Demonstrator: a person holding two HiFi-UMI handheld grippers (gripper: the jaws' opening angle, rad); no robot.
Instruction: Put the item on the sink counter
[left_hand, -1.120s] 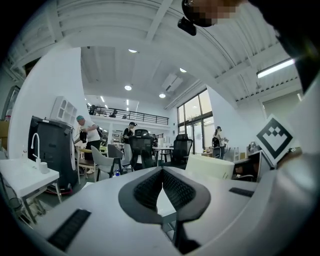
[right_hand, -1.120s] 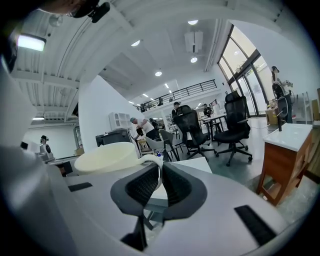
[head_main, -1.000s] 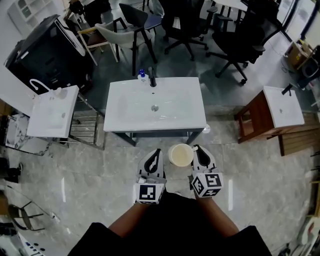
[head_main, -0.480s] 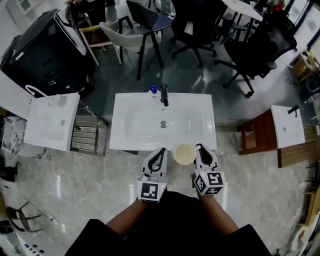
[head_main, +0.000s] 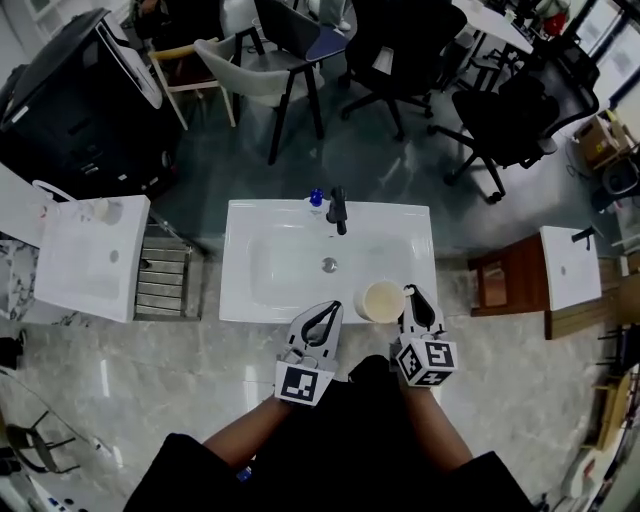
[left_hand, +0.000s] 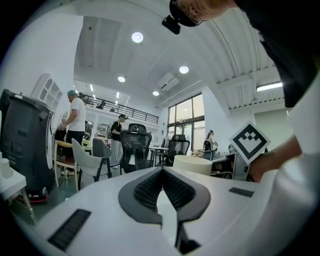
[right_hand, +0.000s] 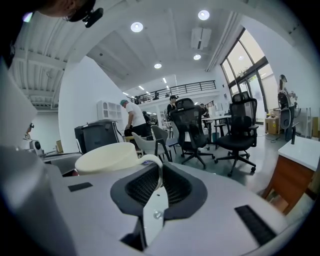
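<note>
A cream mug (head_main: 381, 300) hangs over the front right edge of the white sink counter (head_main: 238, 292). My right gripper (head_main: 412, 297) is shut on the mug's handle, which shows pinched between the pads in the right gripper view, with the mug (right_hand: 107, 156) out to the left of the right gripper (right_hand: 160, 169). My left gripper (head_main: 325, 313) sits beside it at the counter's front edge, shut with nothing in it. In the left gripper view the left gripper (left_hand: 161, 172) has its pads together, and the mug (left_hand: 192, 164) shows beyond to the right.
A black faucet (head_main: 339, 210) and a small blue bottle (head_main: 316, 197) stand at the back of the basin. Another white sink (head_main: 85, 255) is at the left, and a wooden stand with a sink (head_main: 570, 265) at the right. Office chairs (head_main: 500, 115) stand behind.
The sink counter has come closer and both grippers now reach its front edge. The mug has moved from over the floor to over the counter's front right edge.
</note>
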